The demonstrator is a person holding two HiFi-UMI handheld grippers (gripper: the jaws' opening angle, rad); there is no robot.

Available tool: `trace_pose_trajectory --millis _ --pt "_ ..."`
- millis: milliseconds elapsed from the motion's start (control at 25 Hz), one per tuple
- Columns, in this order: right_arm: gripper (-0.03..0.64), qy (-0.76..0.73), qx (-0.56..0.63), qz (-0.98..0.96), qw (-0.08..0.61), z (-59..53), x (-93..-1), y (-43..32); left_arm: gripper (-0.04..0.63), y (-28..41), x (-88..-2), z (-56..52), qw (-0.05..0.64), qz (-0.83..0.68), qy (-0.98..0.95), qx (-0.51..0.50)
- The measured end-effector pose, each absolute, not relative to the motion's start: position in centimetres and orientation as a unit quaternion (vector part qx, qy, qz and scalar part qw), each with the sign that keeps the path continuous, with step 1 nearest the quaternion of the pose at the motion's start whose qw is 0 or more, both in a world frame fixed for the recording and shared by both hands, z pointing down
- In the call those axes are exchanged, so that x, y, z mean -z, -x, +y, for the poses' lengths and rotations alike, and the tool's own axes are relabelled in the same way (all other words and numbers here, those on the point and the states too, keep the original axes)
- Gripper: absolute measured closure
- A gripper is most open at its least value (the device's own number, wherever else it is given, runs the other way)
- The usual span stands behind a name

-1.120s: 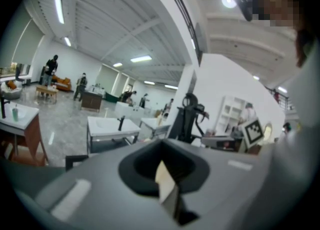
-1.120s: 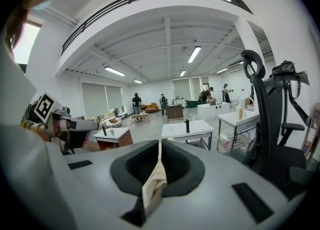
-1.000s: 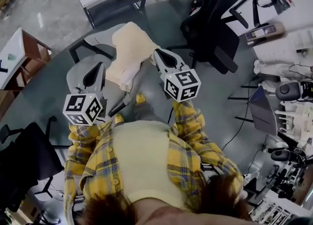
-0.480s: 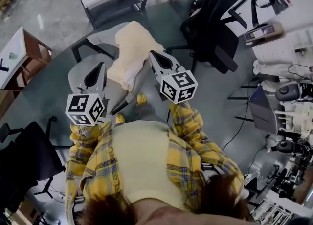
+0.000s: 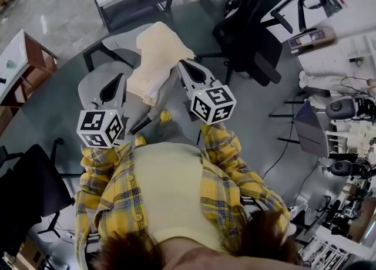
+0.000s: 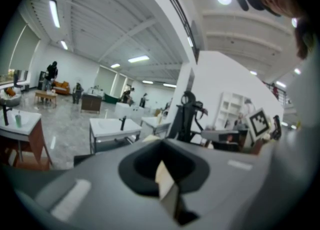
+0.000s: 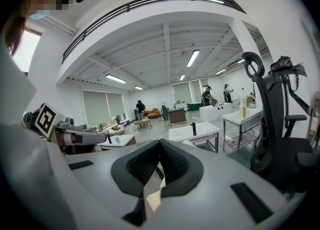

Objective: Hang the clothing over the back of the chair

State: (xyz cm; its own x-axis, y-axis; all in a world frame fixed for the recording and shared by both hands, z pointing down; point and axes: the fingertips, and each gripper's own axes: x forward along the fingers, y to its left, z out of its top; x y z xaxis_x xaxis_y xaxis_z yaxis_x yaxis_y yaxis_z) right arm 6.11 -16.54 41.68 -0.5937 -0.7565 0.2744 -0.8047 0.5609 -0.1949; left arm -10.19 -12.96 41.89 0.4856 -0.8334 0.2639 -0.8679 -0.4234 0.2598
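Reaching forward at mid-frame in the head view, my left gripper (image 5: 119, 80) and right gripper (image 5: 183, 64) flank the cream clothing (image 5: 155, 51) draped on the grey chair (image 5: 94, 87) — its length runs top to bottom. Left gripper view: my jaws pinch a cream sliver, blurred. Right gripper view: jaws closed likewise — the clothing is mostly hidden.

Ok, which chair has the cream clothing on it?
The grey chair straight ahead: cream clothing lies across it. The black office chair at right has none.
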Motion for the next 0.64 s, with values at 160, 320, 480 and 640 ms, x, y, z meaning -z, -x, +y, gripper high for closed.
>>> trace_pose_trajectory --millis 160,320,480,640 --pt "0.603 -0.443 -0.153 -0.88 0.08 -16.37 -41.92 -5.95 0.591 10.69 -41.95 -12.74 0.183 -0.509 -0.84 -0.045" --pt "0.603 -0.443 -0.157 -0.879 0.081 -16.26 -42.04 -6.23 0.591 10.82 -41.96 -12.66 0.185 -0.513 -0.837 -0.045" --pt "0.603 -0.444 -0.161 -0.877 0.083 -16.32 -42.31 -6.49 0.591 10.69 -42.01 -12.69 0.188 -0.513 -0.836 -0.046" --pt "0.603 -0.445 -0.162 -0.877 0.085 -16.53 -42.59 -6.62 0.591 10.41 -42.23 -12.81 0.188 -0.512 -0.837 -0.046"
